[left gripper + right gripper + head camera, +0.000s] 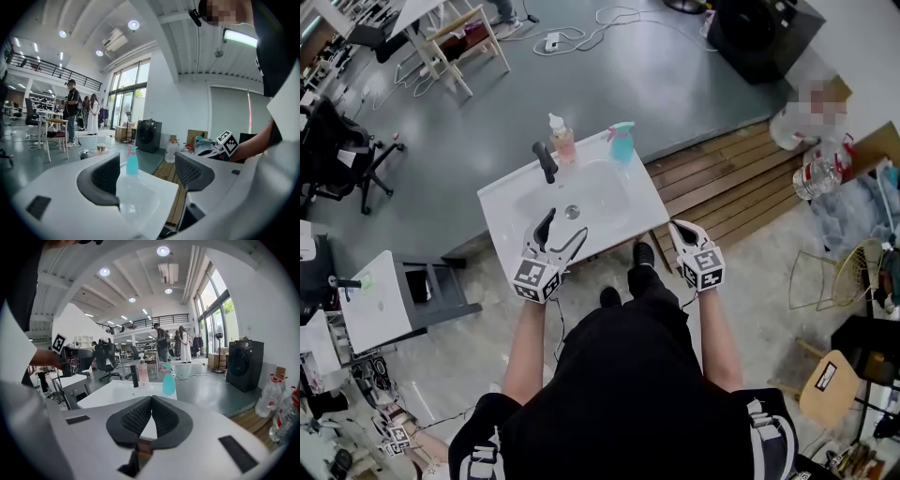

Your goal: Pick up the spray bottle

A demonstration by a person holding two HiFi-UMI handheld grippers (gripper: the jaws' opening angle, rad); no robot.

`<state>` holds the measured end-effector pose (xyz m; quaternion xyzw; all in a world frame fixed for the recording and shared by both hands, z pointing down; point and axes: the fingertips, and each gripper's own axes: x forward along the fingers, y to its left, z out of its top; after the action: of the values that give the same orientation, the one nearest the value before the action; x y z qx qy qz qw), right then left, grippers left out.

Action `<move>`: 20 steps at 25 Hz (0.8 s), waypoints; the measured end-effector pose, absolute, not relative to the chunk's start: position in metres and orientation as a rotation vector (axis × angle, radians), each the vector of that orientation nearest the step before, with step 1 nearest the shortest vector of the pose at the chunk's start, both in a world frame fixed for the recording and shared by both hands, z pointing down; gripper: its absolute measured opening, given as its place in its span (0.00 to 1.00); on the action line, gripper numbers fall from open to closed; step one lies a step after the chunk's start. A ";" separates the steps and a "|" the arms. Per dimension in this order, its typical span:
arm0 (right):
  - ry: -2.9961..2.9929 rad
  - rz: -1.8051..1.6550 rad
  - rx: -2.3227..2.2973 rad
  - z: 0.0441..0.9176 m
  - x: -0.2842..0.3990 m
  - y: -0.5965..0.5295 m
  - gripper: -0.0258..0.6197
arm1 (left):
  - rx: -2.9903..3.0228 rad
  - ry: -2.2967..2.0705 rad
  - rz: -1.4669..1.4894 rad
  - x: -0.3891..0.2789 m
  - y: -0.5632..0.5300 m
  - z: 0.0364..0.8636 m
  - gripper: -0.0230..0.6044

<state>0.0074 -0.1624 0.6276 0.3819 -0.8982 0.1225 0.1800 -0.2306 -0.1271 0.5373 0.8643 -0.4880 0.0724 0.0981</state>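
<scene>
A white, glossy rectangular washbasin (502, 202) stands on a grey floor, with slatted wooden decking (722, 183) at its 3 o'clock side. The person leans over its near edge with both grippers.

The left gripper (566, 225) hangs over the basin's near rim. Its black ribbed pads stand wide apart, with nothing pressed between them. In the left gripper view (147, 164) the spray bottle (132, 161) shows in the gap between the jaws, but far beyond them, at the basin's far edge. The right gripper (677, 228) hovers just off the basin's near right corner, over the decking. Its jaws are closed tip to tip, pinching nothing (151, 401).

In the head view the spray bottle (622, 142) stands upright on the basin's far right corner, well apart from both grippers. It lies at about 1 o'clock from the left gripper and 11 o'clock from the right. It has a translucent teal body that tapers to a narrow neck, topped by a pink trigger head (168, 380).

At the spray bottle's 9 o'clock stands a clear pump bottle (562, 141) of pinkish liquid with a white pump. A matte black faucet (546, 161) rises at that bottle's 7 o'clock. A small round metal drain (572, 212) sits in the bowl.
</scene>
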 end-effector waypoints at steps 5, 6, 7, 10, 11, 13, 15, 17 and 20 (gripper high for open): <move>-2.538 0.360 1.067 0.630 0.016 -0.192 0.07 | 2.553 -1.444 0.223 -0.221 -0.157 0.539 0.58; -2.539 0.363 1.061 0.630 0.018 -0.199 0.07 | 2.553 -1.441 0.223 -0.218 -0.164 0.539 0.58; -2.540 0.364 1.055 0.631 0.020 -0.207 0.07 | 2.552 -1.441 0.223 -0.215 -0.171 0.539 0.58; -2.549 0.363 1.036 0.634 0.028 -0.232 0.07 | 2.545 -1.450 0.231 -0.204 -0.195 0.543 0.58; -2.552 0.362 1.029 0.635 0.032 -0.242 0.07 | 2.545 -1.452 0.241 -0.200 -0.205 0.544 0.58; -2.555 0.362 1.019 0.635 0.041 -0.265 0.07 | 2.552 -1.455 0.271 -0.189 -0.224 0.546 0.58; -2.557 0.362 1.013 0.636 0.052 -0.288 0.07 | 2.558 -1.456 0.302 -0.178 -0.243 0.548 0.58; -2.563 0.359 1.001 0.637 0.063 -0.313 0.07 | 2.556 -1.466 0.322 -0.168 -0.264 0.550 0.58; -2.580 0.342 0.956 0.636 0.071 -0.350 0.07 | 2.536 -1.502 0.343 -0.158 -0.296 0.555 0.58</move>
<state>0.0711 -0.3497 0.6357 0.3390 -0.9147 0.1211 0.1835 -0.1583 -0.2955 0.5547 0.8514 -0.5043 0.1152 0.0871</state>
